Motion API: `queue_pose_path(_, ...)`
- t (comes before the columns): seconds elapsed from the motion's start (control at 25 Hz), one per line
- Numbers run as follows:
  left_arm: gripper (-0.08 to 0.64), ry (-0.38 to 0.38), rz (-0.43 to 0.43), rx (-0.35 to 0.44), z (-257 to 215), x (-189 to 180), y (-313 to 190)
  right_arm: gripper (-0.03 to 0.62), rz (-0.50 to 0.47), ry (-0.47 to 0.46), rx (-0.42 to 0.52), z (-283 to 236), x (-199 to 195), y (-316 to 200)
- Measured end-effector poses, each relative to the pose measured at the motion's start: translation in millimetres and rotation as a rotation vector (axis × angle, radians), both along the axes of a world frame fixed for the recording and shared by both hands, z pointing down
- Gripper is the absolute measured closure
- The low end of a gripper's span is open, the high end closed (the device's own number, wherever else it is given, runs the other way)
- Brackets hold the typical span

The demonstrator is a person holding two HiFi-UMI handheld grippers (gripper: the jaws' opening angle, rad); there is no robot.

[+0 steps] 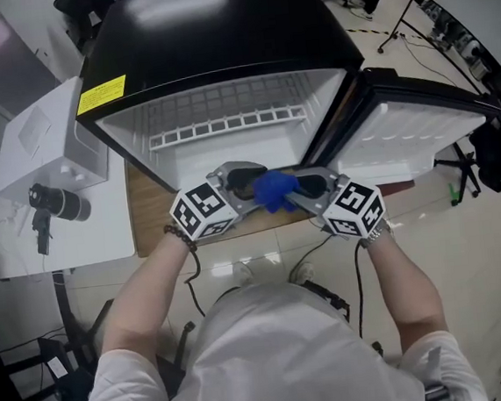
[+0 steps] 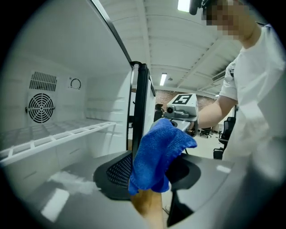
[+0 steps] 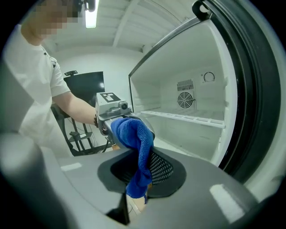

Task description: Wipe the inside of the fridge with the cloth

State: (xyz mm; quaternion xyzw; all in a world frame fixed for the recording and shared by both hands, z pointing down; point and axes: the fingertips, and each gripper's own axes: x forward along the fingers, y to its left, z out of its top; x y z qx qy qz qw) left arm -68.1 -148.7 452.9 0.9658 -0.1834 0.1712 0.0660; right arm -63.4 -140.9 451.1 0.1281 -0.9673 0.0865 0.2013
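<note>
The person's white shirt (image 1: 291,350) filled the bottom of the head view, with both bare forearms reaching forward. At far left a white box (image 1: 42,140) stood beside the black fridge (image 1: 209,40), whose white inside and wire shelf (image 1: 225,123) lay open. The left gripper (image 1: 236,186) had its jaws spread wide, gripping nothing, and the blue cloth (image 1: 274,189) hung just in front of them. The right gripper (image 1: 307,191) was clenched on that cloth at the fridge's front lip. The door (image 1: 411,131) stood open at the right
</note>
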Motion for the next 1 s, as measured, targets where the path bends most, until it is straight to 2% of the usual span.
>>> queue_pose_path(0.08,0.393,0.013,0.027,-0.009,-3,6,6,0.540,-0.023,0.001,-0.012,-3,2,1)
queue_pose_path(0.16,0.418,0.025,0.039,-0.017,-5,10,9,0.540,-0.046,0.002,-0.025,-5,5,1)
queue_pose_path(0.32,0.476,0.029,-0.007,-0.006,-7,11,5,0.536,-0.045,0.008,-0.028,-7,6,-2)
queue_pose_path(0.68,0.488,0.021,-0.236,0.051,5,6,-24,0.495,0.177,0.053,0.027,8,23,-27)
queue_pose_path(0.92,0.488,0.009,-0.358,0.065,19,4,-51,0.495,0.383,0.064,0.096,9,57,-46)
queue_pose_path(1.0,0.488,-0.004,-0.383,0.062,26,7,-59,0.523,0.429,0.060,0.112,6,65,-48)
